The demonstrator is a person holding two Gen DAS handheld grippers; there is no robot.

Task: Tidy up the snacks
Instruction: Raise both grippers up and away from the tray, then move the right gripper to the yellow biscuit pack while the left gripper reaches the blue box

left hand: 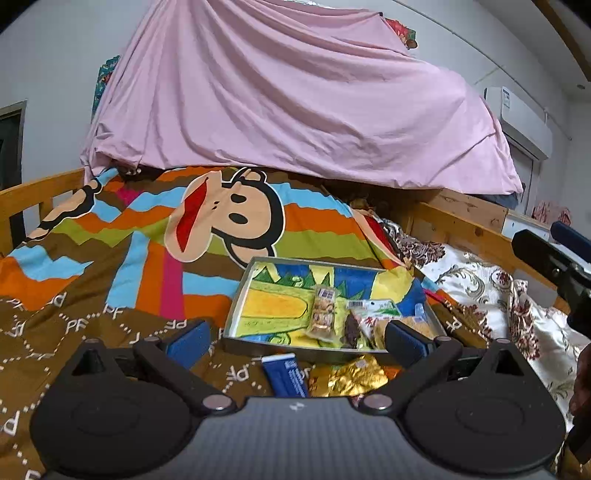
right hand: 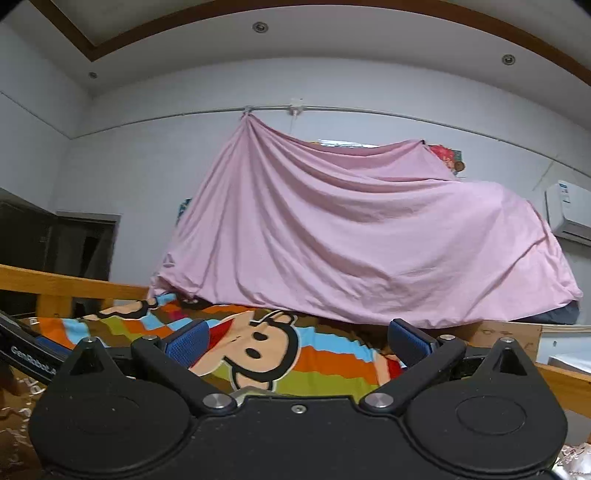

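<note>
Left tool [left hand: 295,341]: fingers spread wide, nothing between, low over bed. Just under it on monkey-print blanket [left hand: 140,258]: blue packet [left hand: 284,376], gold foil packet [left hand: 351,374] to its right. Just beyond: metal tray [left hand: 240,295], snack packets [left hand: 325,314] grouped at its near right corner. Right tool [right hand: 295,345]: fingers spread, empty, pointing toward pink sheet [right hand: 351,240] at far end of bed; its black body [left hand: 554,266] at right edge in left view.

even, soft indoor light with faint shadows and no glare. both fisheye views bend strongly at dark corners; the recessed ceiling lights [right hand: 260,27] look unlit; detail slightly soft.
</note>
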